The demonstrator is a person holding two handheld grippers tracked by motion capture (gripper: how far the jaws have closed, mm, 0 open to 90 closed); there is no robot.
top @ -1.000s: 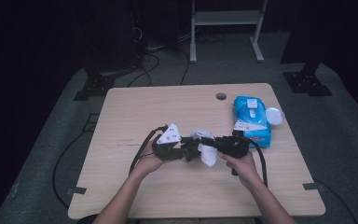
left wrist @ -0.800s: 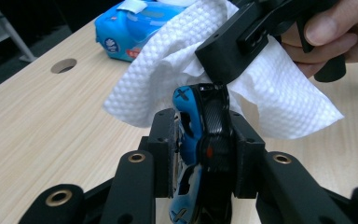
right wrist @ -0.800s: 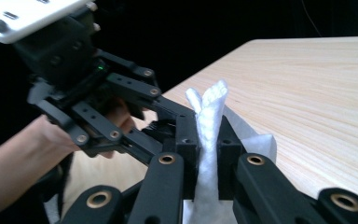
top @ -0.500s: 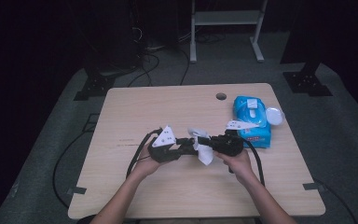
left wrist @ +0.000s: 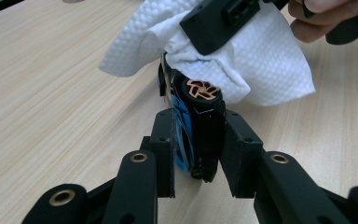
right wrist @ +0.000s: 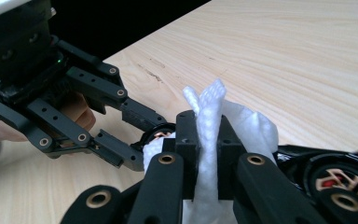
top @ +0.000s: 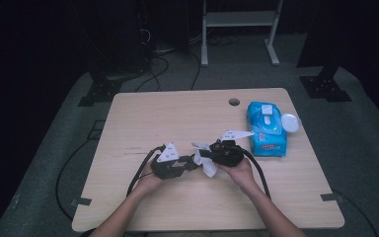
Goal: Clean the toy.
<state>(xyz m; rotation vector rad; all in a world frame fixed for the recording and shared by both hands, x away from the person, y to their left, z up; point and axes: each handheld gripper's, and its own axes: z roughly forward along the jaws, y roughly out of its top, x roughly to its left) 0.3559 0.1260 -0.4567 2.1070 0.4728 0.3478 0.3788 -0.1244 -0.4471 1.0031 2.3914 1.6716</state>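
A small black and blue toy car with orange wheel hubs is clamped upright in my left gripper, which is shut on it. My right gripper is shut on a white wipe and presses it against the car's far end. In the high view the left gripper and right gripper meet tip to tip at the table's front middle, with the wipe hanging between them. The wipe hides the car's front in the left gripper view.
A blue pack of wipes lies at the right of the wooden table, its white lid flipped open. A cable hole sits near the back edge. Cables trail off the front of the table.
Both grippers have drifted a little to the left together, still joined at the car and wipe. The wipe's folds have shifted slightly against the car.
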